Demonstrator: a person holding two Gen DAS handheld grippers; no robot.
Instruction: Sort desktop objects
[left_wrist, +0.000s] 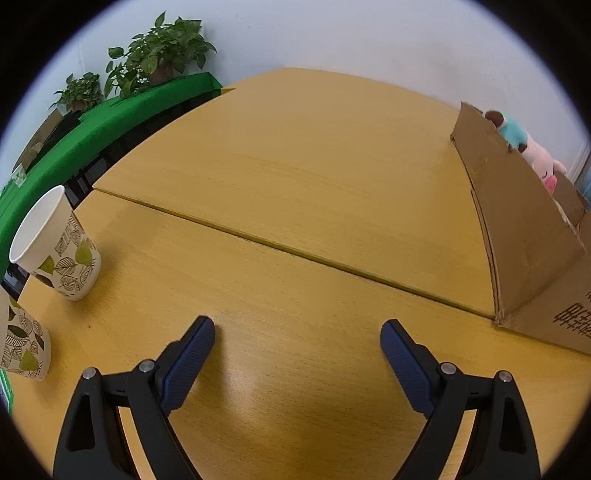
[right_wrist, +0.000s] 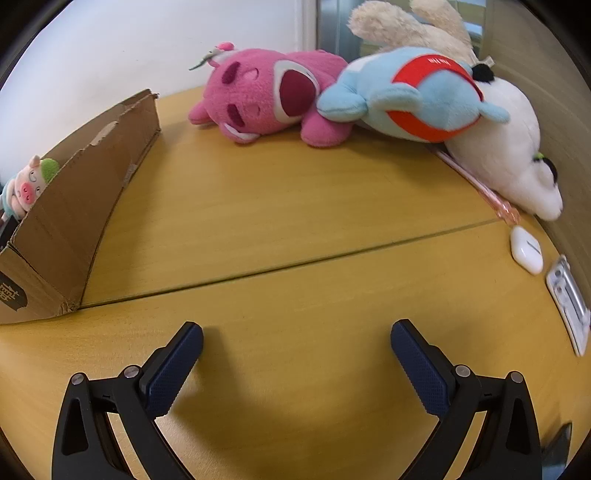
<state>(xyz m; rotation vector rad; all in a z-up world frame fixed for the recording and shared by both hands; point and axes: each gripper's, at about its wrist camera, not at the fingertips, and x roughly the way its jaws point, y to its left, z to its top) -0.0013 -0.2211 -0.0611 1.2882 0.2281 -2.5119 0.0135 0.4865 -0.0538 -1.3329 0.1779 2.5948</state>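
On smooth wooden table (left_wrist: 295, 177): ribbed blue-padded left gripper (left_wrist: 297, 328) and right gripper (right_wrist: 296, 330), both spread wide, empty; corrugated cardboard box (right_wrist: 74, 206), fuzzy pink plush (right_wrist: 258, 96).

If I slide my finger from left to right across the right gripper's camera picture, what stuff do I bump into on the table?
Little pig toy in the cardboard box → pink plush bear → blue plush with red stripes → white plush → white earbud case.
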